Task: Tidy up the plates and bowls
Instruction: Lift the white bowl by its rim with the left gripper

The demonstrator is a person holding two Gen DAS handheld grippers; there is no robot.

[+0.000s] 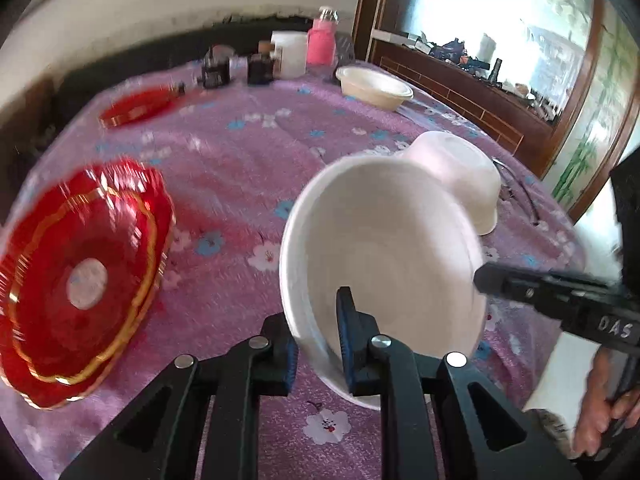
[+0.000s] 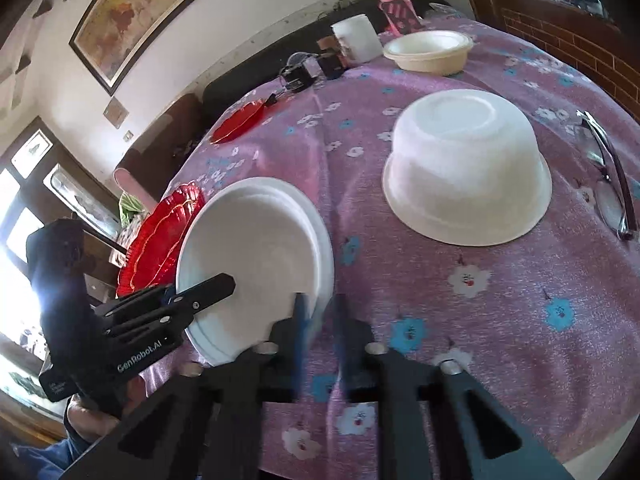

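A shallow white bowl (image 1: pixel 380 240) is tilted up off the purple flowered tablecloth (image 1: pixel 240 168). My left gripper (image 1: pixel 318 344) is shut on its near rim, one pad inside and one outside. My right gripper (image 1: pixel 480 280) reaches in from the right and meets the opposite rim. In the right wrist view the same bowl (image 2: pixel 252 240) has its rim between the blurred fingers of my right gripper (image 2: pixel 322 320), which is shut on it, while the left gripper (image 2: pixel 216 288) clamps the bowl's left edge. A second white bowl (image 2: pixel 468 168) lies upside down beyond it on the cloth (image 2: pixel 500 304).
Stacked red plates with gold rims (image 1: pixel 76 280) lie left of the held bowl. A small red plate (image 1: pixel 136 106) sits farther back. A cream lidded container (image 1: pixel 376 88), a white cup (image 1: pixel 290 54) and a pink bottle (image 1: pixel 322 40) stand at the far edge. Glasses (image 2: pixel 608 184) lie at the right.
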